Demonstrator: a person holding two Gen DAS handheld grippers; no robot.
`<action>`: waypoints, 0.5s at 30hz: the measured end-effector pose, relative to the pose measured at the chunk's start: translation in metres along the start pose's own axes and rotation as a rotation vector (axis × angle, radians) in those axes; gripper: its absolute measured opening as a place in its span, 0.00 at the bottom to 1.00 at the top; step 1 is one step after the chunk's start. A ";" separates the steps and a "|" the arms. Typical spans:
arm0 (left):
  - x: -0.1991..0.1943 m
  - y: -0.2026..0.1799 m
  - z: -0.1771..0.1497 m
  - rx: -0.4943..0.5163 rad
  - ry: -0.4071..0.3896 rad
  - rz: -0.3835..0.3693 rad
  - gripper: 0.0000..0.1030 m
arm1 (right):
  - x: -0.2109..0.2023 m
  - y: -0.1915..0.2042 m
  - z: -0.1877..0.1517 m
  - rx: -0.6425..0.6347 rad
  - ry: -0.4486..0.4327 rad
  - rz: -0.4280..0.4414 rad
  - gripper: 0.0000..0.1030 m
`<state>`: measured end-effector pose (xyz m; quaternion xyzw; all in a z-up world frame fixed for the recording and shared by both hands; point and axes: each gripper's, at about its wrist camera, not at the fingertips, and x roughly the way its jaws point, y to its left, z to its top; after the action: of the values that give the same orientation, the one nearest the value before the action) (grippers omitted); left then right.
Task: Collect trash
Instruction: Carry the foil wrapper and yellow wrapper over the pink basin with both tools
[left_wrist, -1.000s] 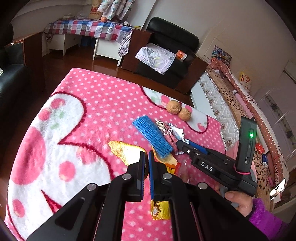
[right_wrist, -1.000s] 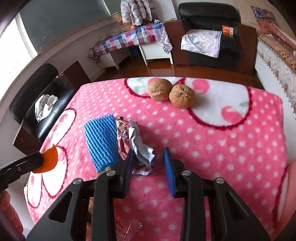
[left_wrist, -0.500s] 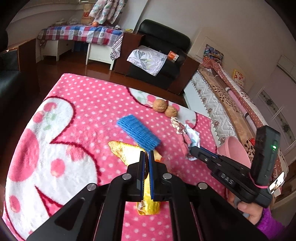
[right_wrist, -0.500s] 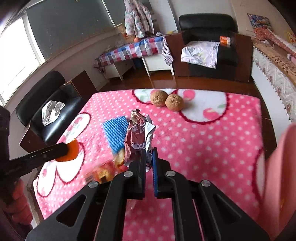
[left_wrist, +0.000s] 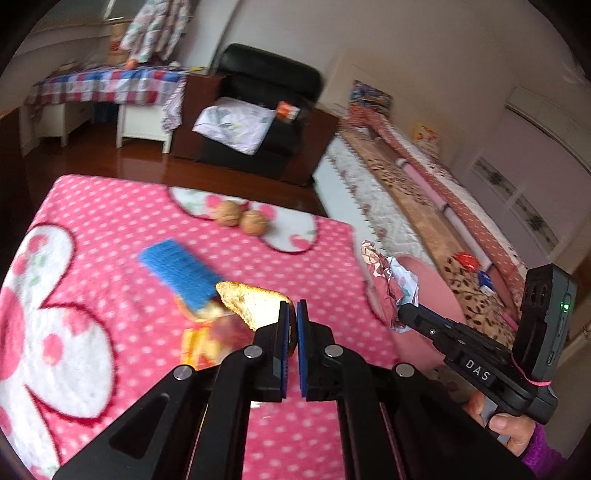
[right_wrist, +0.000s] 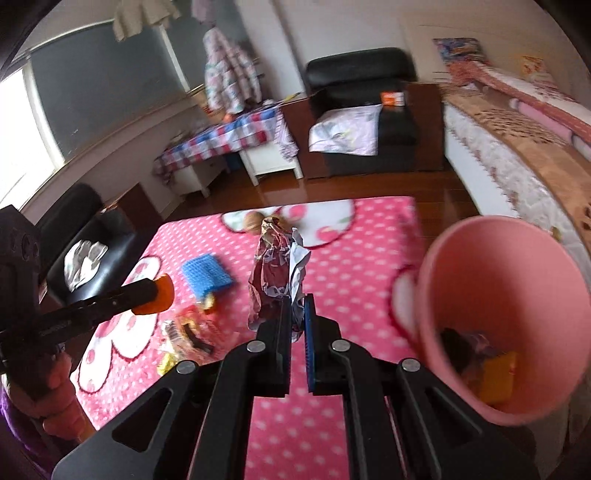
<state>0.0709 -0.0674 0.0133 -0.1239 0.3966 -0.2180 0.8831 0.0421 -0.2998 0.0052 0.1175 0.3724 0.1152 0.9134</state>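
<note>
The right gripper (right_wrist: 296, 314) is pinching a crumpled red-and-silver foil wrapper (right_wrist: 275, 273) by its lower edge, jaws nearly closed on it, so the wrapper is standing upright above the fingertips. Just to the right of this gripper and a little below it, a pink plastic waste bucket (right_wrist: 476, 254) is gaping open with some rubbish already lying in its bottom (a yellow scrap and something dark), which is probably why the wrapper is being carried on that side.

The left gripper (left_wrist: 291, 325) is likewise clamping, jaws almost touching, on a curled orange peel piece (left_wrist: 251, 304), holding it lifted off the surface, seemingly waiting its turn for the bucket.

Ahead of the left gripper and slightly left, a blue ribbed rectangular sponge (left_wrist: 181, 271) is lying flat, with a few blurred yellow and red snack wrappers (left_wrist: 207, 338) just below it. Further ahead, two brown walnuts (left_wrist: 242, 218) are sitting side by side, touching.

Everything is resting on a bench covered by a pink polka-dot fleece blanket (left_wrist: 110, 229). Beyond it are a dark wooden floor, a black armchair and a bed along the right.
</note>
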 end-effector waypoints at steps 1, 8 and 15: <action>0.002 -0.006 0.001 0.011 0.002 -0.014 0.03 | -0.006 -0.006 -0.001 0.014 -0.009 -0.018 0.06; 0.018 -0.057 0.005 0.096 0.008 -0.126 0.03 | -0.037 -0.042 -0.005 0.059 -0.053 -0.128 0.06; 0.042 -0.103 0.008 0.166 0.039 -0.200 0.03 | -0.054 -0.078 -0.006 0.102 -0.080 -0.188 0.06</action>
<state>0.0721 -0.1776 0.0312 -0.0850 0.3799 -0.3394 0.8563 0.0098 -0.3887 0.0133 0.1329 0.3502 0.0049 0.9272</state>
